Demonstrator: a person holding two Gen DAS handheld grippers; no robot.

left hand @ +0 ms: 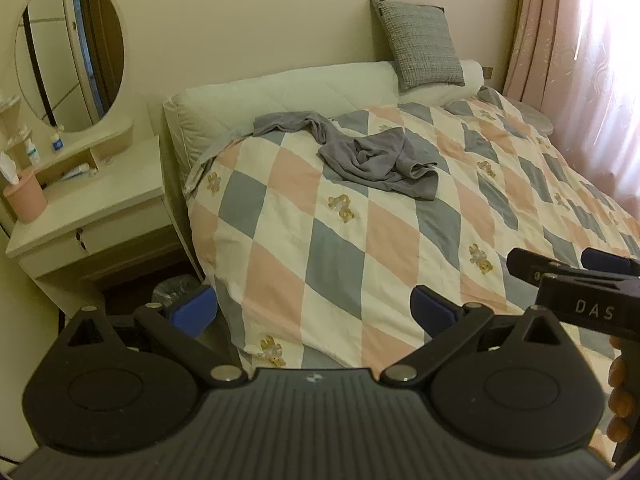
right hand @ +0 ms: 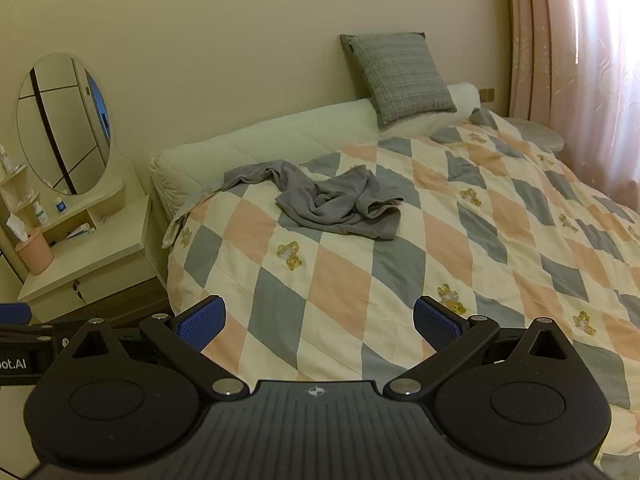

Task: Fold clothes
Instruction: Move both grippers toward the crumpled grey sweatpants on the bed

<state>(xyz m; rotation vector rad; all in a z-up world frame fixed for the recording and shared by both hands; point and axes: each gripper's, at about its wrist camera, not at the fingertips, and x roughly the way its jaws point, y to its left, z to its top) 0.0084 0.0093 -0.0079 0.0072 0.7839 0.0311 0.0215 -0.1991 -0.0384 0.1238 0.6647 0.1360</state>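
Observation:
A crumpled grey garment (left hand: 376, 158) (right hand: 340, 202) lies on the checked quilt (left hand: 344, 240) (right hand: 460, 240) near the head of the bed. My left gripper (left hand: 314, 312) hovers open over the bed's near corner, well short of the garment, with nothing between its blue pads (left hand: 430, 310). My right gripper (right hand: 318, 322) is open too, empty, above the quilt's near part. In the left wrist view the right gripper's black body (left hand: 580, 284) juts in at the right, with a hand (left hand: 620, 392) under it.
A white dressing table (left hand: 92, 204) (right hand: 92, 256) with an oval mirror (left hand: 70, 50), a pink tissue holder (left hand: 26, 196) and small bottles stands left of the bed. A grey cushion (left hand: 418, 42) (right hand: 396, 76) leans on the wall. Pink curtains (left hand: 580, 40) hang at the right. A bin (left hand: 174, 288) sits by the table.

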